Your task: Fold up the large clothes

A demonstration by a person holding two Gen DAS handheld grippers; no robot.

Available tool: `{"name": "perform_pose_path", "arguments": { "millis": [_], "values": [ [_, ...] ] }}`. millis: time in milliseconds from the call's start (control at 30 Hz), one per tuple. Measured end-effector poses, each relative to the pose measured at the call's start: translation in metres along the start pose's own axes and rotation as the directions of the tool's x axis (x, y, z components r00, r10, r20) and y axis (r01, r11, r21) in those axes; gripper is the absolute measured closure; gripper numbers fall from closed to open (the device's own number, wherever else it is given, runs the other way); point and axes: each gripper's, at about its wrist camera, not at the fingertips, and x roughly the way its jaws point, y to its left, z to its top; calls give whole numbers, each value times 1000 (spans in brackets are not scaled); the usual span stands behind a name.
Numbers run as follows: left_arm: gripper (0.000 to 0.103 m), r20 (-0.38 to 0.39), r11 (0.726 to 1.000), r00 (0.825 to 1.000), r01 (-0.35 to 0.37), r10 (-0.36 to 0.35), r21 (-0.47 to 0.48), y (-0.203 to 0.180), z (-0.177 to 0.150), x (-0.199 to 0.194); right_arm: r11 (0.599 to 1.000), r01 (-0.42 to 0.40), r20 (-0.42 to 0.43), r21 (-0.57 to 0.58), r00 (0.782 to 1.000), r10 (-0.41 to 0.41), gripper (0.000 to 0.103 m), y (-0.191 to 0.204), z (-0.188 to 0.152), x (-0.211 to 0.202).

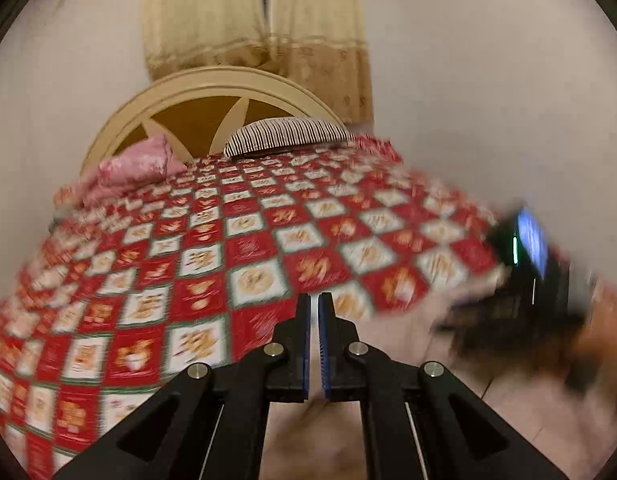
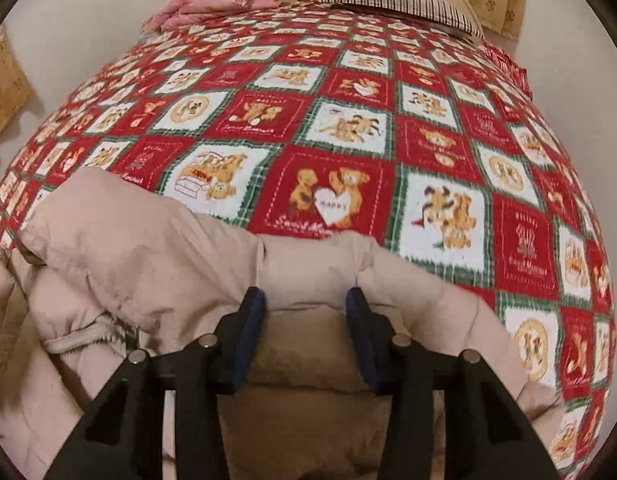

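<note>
A puffy beige jacket (image 2: pixel 128 248) lies bunched on the near part of the bed, with a zipper (image 2: pixel 108 336) showing at its left. My right gripper (image 2: pixel 306 304) points down into it. A padded fold fills the space between its blue pads (image 2: pixel 256 312), and the cloth is dented at both tips. In the blurred left wrist view my left gripper (image 1: pixel 314 300) is shut above the bedspread, with the jacket (image 1: pixel 328 432) below it. Whether any cloth is caught in its pads cannot be made out.
A red and white teddy-bear bedspread (image 2: pixel 348 128) covers the bed. A striped pillow (image 2: pixel 396 0) and a folded pink blanket (image 2: pixel 224 2) lie by the cream headboard (image 1: pixel 204 88). Beige curtains (image 1: pixel 252 20) hang behind. The blurred black body of the right-hand device (image 1: pixel 528 264) is at the right.
</note>
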Motion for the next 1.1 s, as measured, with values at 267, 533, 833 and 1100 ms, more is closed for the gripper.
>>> {"name": "perform_pose_path", "arguments": {
  "millis": [267,533,833,1100],
  "values": [
    [100,-306,998,950,-50,61,42,-13,-44,103,1000,16,21,-17,1000,-15,56,5,-6,-5],
    [100,-298,993,949,-87,106,76,-22,-66,103,984,-110,208,137,975,80,58,-17,2,-41],
    [100,-273,982,949,-124,159,142,-28,-72,105,996,-44,100,81,994,35,58,-5,-5,9],
    [100,-213,982,965,-129,156,136,-38,-46,83,999,17,137,46,990,-23,58,1,-11,15]
  ]
}}
